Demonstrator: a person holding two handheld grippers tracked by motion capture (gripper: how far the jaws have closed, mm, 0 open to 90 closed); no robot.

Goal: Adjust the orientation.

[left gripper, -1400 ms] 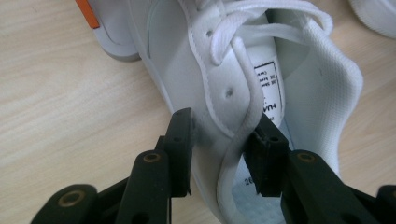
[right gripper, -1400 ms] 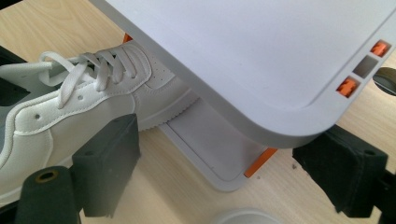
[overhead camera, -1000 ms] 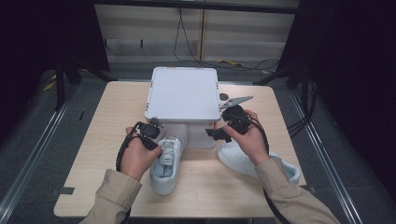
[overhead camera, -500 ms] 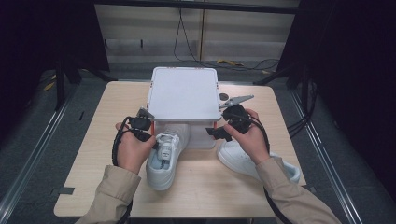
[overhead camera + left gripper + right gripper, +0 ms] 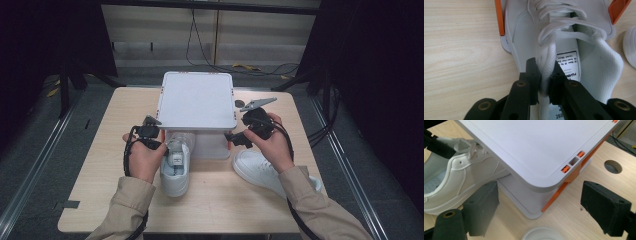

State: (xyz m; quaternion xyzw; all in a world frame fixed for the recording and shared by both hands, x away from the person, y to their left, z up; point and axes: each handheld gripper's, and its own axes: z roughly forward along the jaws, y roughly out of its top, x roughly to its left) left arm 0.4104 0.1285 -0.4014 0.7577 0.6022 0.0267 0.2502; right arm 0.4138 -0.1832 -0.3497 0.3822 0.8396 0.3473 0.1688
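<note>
**White shoe held by its lace at the mouth of the rack**

A pale wooden table [image 5: 100, 200] carries everything. At its far middle stands a white two-level rack [image 5: 197, 100] with a flat top shelf, a lower tray and orange corner posts; in the right gripper view one orange post [image 5: 554, 197] stands at the near corner, under the rounded edge of the top shelf.

Two white shoes lie near the person's side. The left shoe [image 5: 176, 167] points away from the person, its toe under the top shelf and on the lower tray, its heel out on the table. In the left gripper view its laces, tongue and the printed label inside [image 5: 567, 65] are plain to see, with the tray's rim and orange posts on either side of the toe. The right shoe [image 5: 260, 170] lies flat on the table to the right of the rack, apart from it, partly covered by the person's right forearm.

The left gripper [image 5: 150, 137] sits just beside the left shoe's opening. Its jaws are closed on a loop of white lace [image 5: 546, 72], which is pinched between the black pads above the label; they have just loosened very slightly, with the lace between them.

The right gripper [image 5: 245, 137] hovers at the rack's near right corner. Its jaws stand wide apart, holding nothing, with the rack's corner between and beyond them. A small round hole [image 5: 613, 166] shows in the tabletop past the rack.
</note>
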